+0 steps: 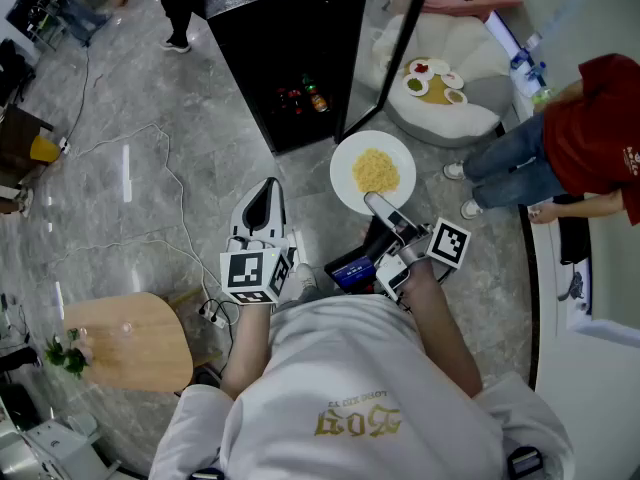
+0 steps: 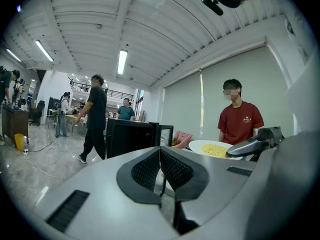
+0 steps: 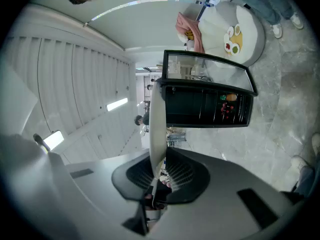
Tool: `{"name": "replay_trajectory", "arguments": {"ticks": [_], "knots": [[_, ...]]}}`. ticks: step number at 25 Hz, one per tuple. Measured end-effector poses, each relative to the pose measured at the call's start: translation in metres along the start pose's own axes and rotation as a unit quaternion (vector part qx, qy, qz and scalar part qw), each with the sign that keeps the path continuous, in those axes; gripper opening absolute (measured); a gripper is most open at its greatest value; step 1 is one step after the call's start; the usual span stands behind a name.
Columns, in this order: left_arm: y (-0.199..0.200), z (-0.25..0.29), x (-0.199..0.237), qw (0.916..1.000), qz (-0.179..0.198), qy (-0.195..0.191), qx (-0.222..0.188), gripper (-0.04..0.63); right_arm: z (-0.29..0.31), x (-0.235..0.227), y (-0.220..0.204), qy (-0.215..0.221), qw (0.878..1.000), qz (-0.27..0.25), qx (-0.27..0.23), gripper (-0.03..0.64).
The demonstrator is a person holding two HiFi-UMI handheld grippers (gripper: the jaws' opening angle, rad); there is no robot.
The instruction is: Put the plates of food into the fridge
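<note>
White plate (image 1: 373, 172) of noodles near fridge (image 1: 270, 58) opening, rim pinched tight in right gripper (image 1: 372, 203). Left gripper (image 1: 264, 200) beside it, jaws together on nothing. Keep plate level, feed straight in, low over shelf. Open door (image 1: 390, 38) edge close on right: steer clear. Bystander (image 1: 590, 138) further right; more room on left.

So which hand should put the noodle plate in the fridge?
The right gripper: its jaws clamp the plate by its rim, facing the open fridge. The left gripper is shut on nothing.
</note>
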State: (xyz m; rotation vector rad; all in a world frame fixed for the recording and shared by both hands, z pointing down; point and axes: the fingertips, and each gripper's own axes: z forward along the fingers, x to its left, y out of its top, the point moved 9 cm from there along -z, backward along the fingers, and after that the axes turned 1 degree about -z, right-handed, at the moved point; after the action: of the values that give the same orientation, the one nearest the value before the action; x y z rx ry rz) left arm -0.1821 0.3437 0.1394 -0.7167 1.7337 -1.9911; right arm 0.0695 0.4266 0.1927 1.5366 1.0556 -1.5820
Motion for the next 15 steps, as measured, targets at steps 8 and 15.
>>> {"name": "replay_trajectory", "arguments": {"ticks": [8,15], "knots": [[-0.004,-0.005,-0.001,0.9998,-0.008,0.018,0.009,0.008,0.001,-0.001,0.001,-0.001,1.000,0.000,0.014,0.049],[-0.005,-0.014,-0.005,0.9992,-0.006,0.039,0.008,0.008,0.001,-0.005,0.003,-0.007,0.999,0.015,0.031,0.049]]}}
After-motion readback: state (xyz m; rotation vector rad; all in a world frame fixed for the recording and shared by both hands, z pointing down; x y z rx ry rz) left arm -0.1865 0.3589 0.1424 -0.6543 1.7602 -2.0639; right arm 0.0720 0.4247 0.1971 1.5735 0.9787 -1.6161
